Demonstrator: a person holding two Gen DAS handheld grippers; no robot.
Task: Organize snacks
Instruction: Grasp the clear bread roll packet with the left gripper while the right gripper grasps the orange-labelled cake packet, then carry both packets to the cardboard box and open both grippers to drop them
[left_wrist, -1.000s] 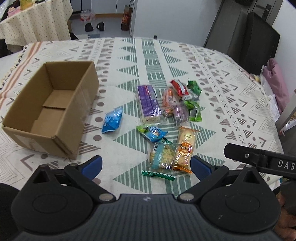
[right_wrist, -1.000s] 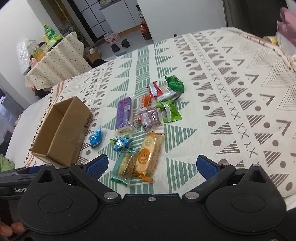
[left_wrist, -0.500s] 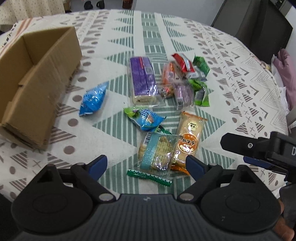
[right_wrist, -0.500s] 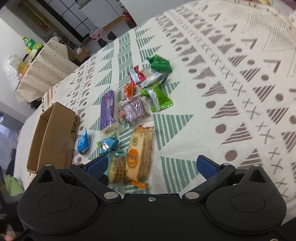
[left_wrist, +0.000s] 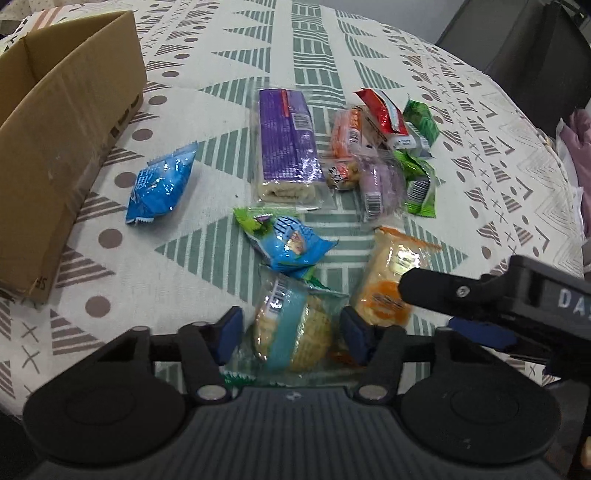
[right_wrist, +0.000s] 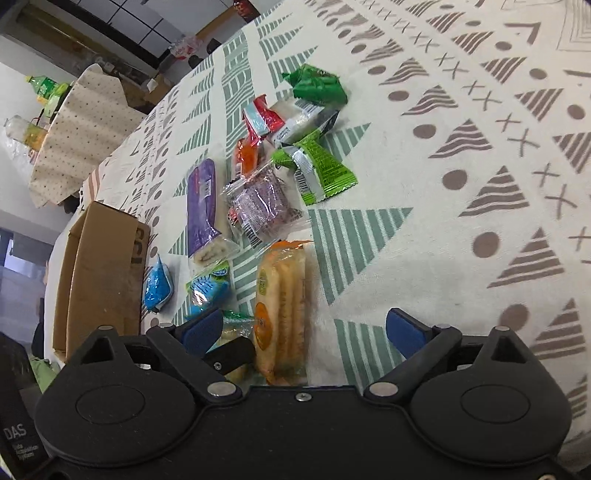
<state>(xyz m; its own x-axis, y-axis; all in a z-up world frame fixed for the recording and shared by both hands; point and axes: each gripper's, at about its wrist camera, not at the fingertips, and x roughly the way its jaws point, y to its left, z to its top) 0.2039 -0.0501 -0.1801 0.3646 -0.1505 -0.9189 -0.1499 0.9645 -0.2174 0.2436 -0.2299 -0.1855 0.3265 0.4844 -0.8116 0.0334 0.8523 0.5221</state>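
While left jaws straddle cracker pack (left_wrist: 291, 328), right gripper (right_wrist: 304, 330) gapes.

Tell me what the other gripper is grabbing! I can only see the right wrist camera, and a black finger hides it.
Observer: Nothing is grabbed yet. In the left wrist view the left gripper is open, with a round cracker packet with a blue band lying between its fingers and a gap showing on each side.
Operator: Is my gripper in its way?
Observer: Probably not. That view shows one finger of your right gripper crossing in front of the orange cracker packet, which lies just right of the blue-band one. How high it hangs I cannot tell.
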